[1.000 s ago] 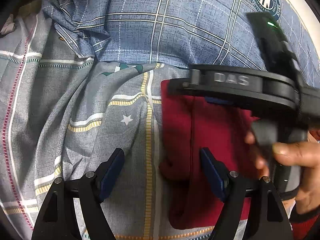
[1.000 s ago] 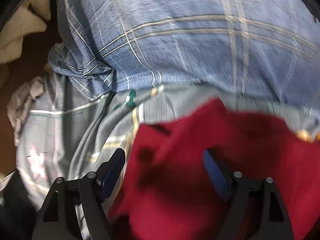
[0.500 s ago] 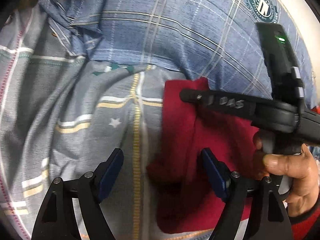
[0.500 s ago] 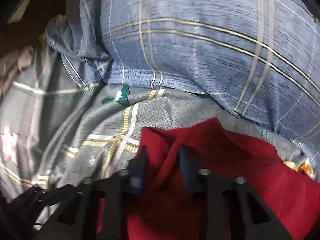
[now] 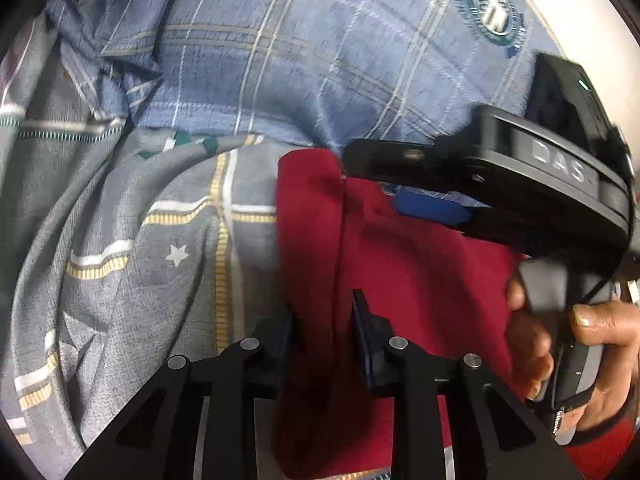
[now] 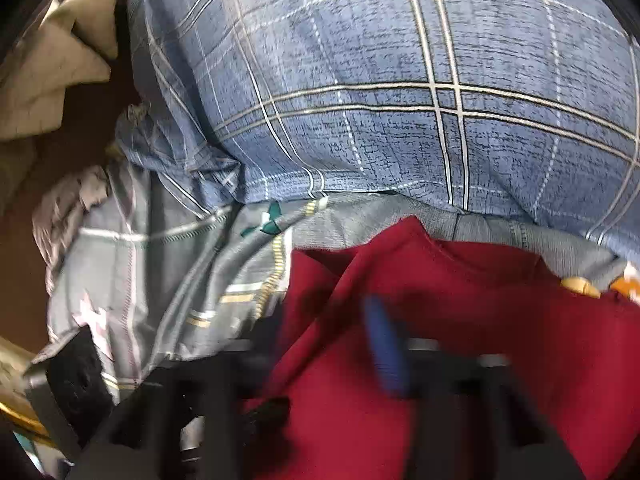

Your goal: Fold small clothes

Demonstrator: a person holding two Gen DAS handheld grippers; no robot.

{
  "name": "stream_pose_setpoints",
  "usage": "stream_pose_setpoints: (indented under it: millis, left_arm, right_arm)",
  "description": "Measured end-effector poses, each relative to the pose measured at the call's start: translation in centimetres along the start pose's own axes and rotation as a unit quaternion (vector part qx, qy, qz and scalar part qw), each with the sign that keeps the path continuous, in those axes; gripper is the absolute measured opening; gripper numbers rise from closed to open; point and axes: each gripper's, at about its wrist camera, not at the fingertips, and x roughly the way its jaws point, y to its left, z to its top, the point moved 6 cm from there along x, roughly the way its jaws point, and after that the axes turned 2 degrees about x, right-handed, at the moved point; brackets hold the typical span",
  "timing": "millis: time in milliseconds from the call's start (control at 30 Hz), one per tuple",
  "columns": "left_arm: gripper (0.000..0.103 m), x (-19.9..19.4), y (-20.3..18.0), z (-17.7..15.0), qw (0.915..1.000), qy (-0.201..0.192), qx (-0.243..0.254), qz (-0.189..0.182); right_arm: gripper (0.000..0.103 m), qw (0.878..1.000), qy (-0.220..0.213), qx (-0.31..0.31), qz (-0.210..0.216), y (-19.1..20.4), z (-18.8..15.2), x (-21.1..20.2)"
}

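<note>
The left gripper has closed since a moment ago, now pinching a raised fold of the red cloth. The soft, matte cloth lies rumpled on a grey checked bedsheet, just below a blue plaid pillow. The right gripper is blurred; I cannot tell its state.

1. Small dark-red fabric garment lies on the grey striped star-print bedsheet.
2. Blue plaid pillow sits behind both.
3. Left claw at garment's left fold; right claw at its far edge.
</note>
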Motion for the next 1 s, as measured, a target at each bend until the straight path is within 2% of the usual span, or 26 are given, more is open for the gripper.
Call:
stream_pose_setpoints:
  millis: [67, 167, 267, 300, 333, 367, 400, 433, 500, 567, 633, 667, 700, 733, 800, 900, 1000]
  left_arm:
    - [0.024, -0.3, -0.5, -0.1, 0.9999, -0.006, 0.015, 0.002]
    - [0.022, -0.9, -0.9, -0.2, 0.9996, -0.011, 0.026, -0.006]
    - [0.023, -1.4, -0.9, -0.4, 0.9992, -0.007, 0.038, -0.009]
    - [0.032, -1.4, -0.5, -0.6, 0.9992, 0.002, 0.039, 0.005]
    - [0.047, -1.4, -0.2, -0.7, 0.9992, 0.006, 0.037, 0.015]
    - [0.057, -1.5, 0.0, -0.8, 0.9991, 0.007, 0.036, 0.020]
    - [0.071, -1.7, 0.3, -0.8, 0.9990, 0.002, 0.031, 0.031]
    - [0.073, -1.9, 0.5, -0.7, 0.9989, -0.005, 0.028, 0.037]
    - [0.073, -2.0, 0.3, -0.7, 0.9988, -0.010, 0.026, 0.040]
    - [0.073, -1.5, -0.4, -1.3, 0.9988, 0.001, 0.035, 0.034]
    - [0.070, -0.6, -1.4, -2.2, 0.9968, 0.018, 0.067, 0.039]
    - [0.065, -0.6, -1.8, -2.4, 0.9952, 0.017, 0.081, 0.051]
    - [0.046, -0.6, -1.9, -2.4, 0.9938, 0.011, 0.090, 0.065]
    - [0.040, -0.6, -2.4, -2.1, 0.9940, 0.012, 0.089, 0.061]
    - [0.035, -1.6, -3.3, -1.8, 0.9971, 0.002, 0.071, 0.027]
    - [0.032, -3.6, -5.8, -1.5, 0.9968, -0.017, 0.079, 0.003]
    - [0.032, -5.2, -10.7, -1.9, 0.9920, -0.029, 0.122, -0.013]
  right_arm:
    - [0.083, 1.000, 0.000, 0.003, 0.006, 0.6, 0.1, -0.1]
    - [0.083, 0.999, 0.025, -0.020, 0.003, 2.2, -0.1, 1.3]
    - [0.081, 0.996, 0.057, -0.042, -0.045, 2.6, -0.6, 4.5]
    - [0.069, 0.995, 0.059, -0.049, -0.057, 2.4, -0.9, 4.8]
    - [0.061, 0.995, 0.055, -0.055, -0.064, 2.3, -1.0, 5.1]
    - [0.047, 0.994, 0.037, -0.064, -0.075, 2.0, -0.9, 4.9]
    - [0.035, 0.995, 0.030, -0.060, -0.069, 1.7, -0.9, 4.5]
    - [0.031, 0.997, 0.027, -0.047, -0.054, 1.3, -0.8, 4.0]
    - [0.023, 0.999, 0.020, -0.030, -0.035, 0.5, -0.7, 3.0]
    - [0.022, 1.000, 0.011, -0.019, -0.016, -0.1, -0.6, 1.9]
    - [0.022, 1.000, 0.005, -0.012, -0.005, -0.3, -0.6, 1.3]
    - [0.021, 1.000, 0.002, -0.010, 0.000, -0.4, -0.5, 1.0]
    - [0.021, 1.000, -0.003, -0.008, 0.005, -0.5, -0.6, 0.7]
    - [0.020, 1.000, -0.005, -0.007, 0.007, -0.5, -0.6, 0.5]
    - [0.018, 1.000, -0.014, -0.007, 0.014, -0.6, -0.7, -0.3]
    - [0.018, 0.999, -0.034, -0.004, 0.023, -1.0, -0.8, -2.4]
    - [0.017, 0.998, -0.057, -0.003, 0.036, -1.8, -0.8, -6.2]
